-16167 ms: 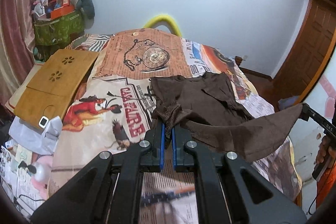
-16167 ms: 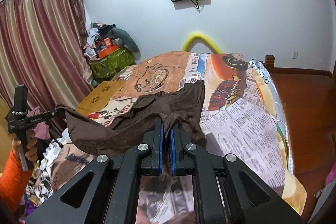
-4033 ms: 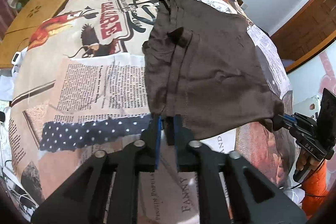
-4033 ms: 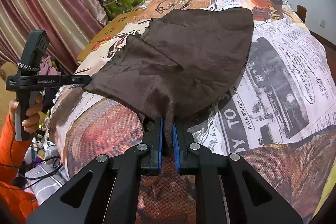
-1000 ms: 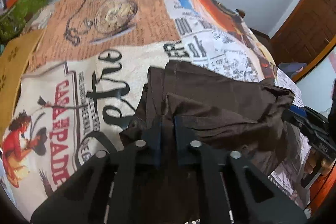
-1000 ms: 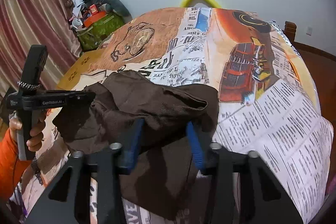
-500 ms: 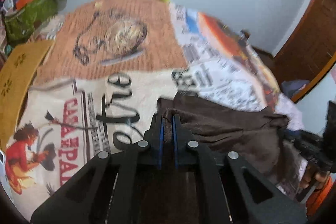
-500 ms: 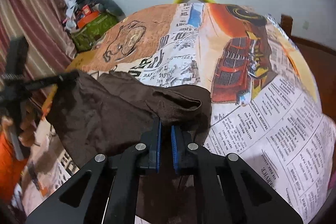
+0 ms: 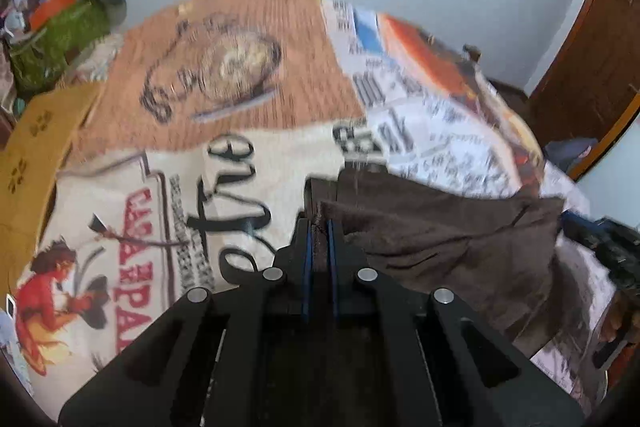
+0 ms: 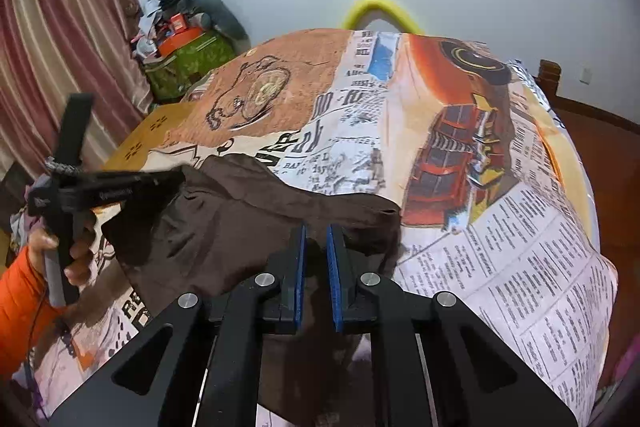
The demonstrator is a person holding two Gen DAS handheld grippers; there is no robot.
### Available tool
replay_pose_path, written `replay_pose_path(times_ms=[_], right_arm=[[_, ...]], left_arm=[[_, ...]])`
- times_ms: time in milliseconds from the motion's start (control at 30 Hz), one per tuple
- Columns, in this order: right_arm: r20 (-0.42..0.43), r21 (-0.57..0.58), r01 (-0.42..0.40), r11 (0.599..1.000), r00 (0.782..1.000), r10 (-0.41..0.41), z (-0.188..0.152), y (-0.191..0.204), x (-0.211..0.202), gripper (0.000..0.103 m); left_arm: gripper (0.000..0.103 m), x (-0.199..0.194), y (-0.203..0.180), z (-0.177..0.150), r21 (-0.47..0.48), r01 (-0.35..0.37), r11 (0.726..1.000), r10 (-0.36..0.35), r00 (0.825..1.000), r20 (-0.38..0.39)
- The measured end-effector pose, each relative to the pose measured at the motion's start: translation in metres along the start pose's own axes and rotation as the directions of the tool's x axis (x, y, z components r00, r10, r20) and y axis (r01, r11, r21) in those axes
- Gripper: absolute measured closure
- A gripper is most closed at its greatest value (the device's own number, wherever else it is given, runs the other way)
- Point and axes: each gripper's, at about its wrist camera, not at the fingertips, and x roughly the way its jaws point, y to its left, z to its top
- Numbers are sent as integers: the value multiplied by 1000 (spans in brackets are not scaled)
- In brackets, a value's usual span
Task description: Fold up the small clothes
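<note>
A brown garment [image 9: 440, 239] lies doubled over on the bed, stretched between both grippers. In the left wrist view my left gripper [image 9: 318, 225] is shut on the fold's left end, and cloth shows between its blue pads. The right gripper [image 9: 576, 223] appears blurred at the garment's right end. In the right wrist view my right gripper [image 10: 316, 231] is shut on the garment [image 10: 240, 227] near its right edge, with dark cloth between the pads. The left gripper [image 10: 178, 179] pinches the far left corner, held by a hand in an orange sleeve [image 10: 20, 299].
The bed's sheet [image 10: 480, 187] is printed with newspaper and truck pictures. A tan board [image 9: 32, 147] lies at the bed's left. A green bag with clutter [image 10: 188, 63] and a striped curtain [image 10: 60, 27] stand at the left. A wooden door [image 9: 592, 59] is at the right.
One second ago the right jaws stood apart over the folded cloth; now they are closed on it. The left gripper keeps its grip, and its end of the fold looks slightly raised.
</note>
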Motion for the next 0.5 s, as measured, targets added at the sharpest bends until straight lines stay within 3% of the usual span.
replay_pose_path(times_ms=[167, 367, 500], right_arm=[[-14, 20, 12, 1000, 1000, -12, 5, -6, 21, 93], [-65, 90, 45, 995, 997, -39, -2, -23, 42, 93], [-62, 68, 60, 996, 996, -56, -4, -22, 40, 94]], left_arm=[[97, -3, 7, 11, -33, -15, 999, 16, 999, 32], [96, 40, 24, -1, -100, -27, 995, 18, 995, -94], [87, 47, 26, -5, -103, -30, 994, 17, 992, -126]])
